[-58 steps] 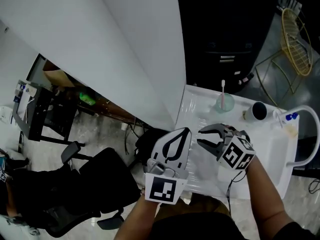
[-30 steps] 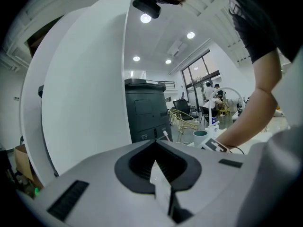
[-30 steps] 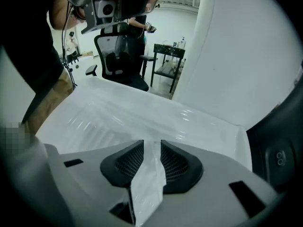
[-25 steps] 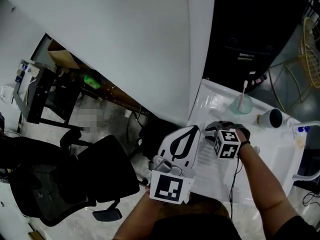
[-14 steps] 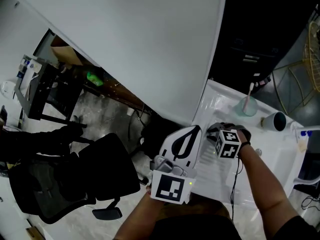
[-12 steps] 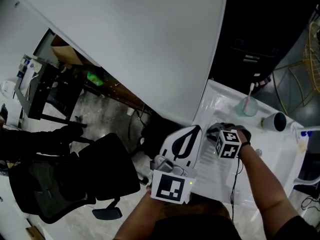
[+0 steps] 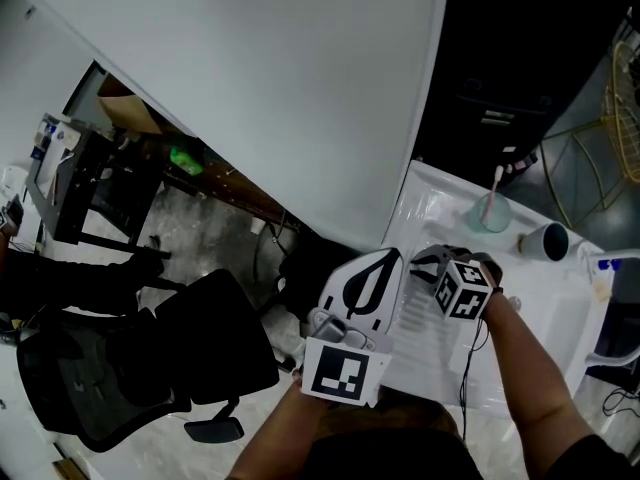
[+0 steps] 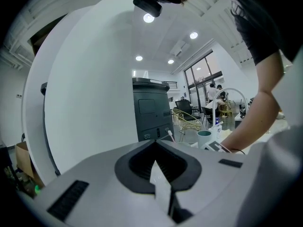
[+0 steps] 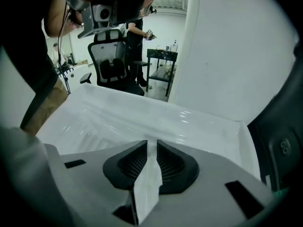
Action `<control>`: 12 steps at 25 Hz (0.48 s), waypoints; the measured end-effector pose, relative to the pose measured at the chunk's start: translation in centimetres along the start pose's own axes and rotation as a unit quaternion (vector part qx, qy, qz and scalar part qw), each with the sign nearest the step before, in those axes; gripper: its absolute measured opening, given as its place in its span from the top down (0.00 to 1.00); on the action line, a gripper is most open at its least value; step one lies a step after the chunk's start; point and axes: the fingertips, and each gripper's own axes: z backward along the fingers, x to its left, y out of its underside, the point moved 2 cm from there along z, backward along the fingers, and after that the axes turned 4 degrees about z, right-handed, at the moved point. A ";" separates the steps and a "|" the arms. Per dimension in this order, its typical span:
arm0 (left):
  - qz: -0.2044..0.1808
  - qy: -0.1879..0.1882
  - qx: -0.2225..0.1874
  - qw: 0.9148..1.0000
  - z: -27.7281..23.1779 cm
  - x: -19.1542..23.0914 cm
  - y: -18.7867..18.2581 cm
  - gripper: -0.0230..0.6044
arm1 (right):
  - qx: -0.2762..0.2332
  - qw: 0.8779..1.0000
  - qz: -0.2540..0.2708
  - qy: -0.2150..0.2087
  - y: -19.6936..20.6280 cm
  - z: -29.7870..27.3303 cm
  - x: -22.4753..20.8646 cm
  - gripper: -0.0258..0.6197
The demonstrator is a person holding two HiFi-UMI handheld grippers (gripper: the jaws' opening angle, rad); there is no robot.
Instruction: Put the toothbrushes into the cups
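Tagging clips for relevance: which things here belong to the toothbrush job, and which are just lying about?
Job: green cup holding a toothbrush; second cup; left gripper and right gripper, both shut, empty.
Lying about: office chair; wire chair; black cabinet.

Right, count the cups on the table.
2. A pale green cup holding a toothbrush at the far side; a dark-mouthed cup just right of it. Others may be hidden.
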 end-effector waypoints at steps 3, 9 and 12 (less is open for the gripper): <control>-0.003 0.005 -0.004 1.000 -0.2 -0.3 -0.4 0.95 | -0.024 0.999 -0.023 0.016 -0.7 1.0 -0.4 0.85; -0.010 0.016 -0.015 1.000 -0.7 -0.9 -1.3 0.95 | -0.077 0.993 -0.064 0.058 -2.0 4.1 -1.2 0.85; -0.017 0.021 -0.019 0.999 -0.8 -1.1 -2.0 0.95 | -0.112 0.987 -0.081 0.087 -3.0 6.2 -1.6 0.85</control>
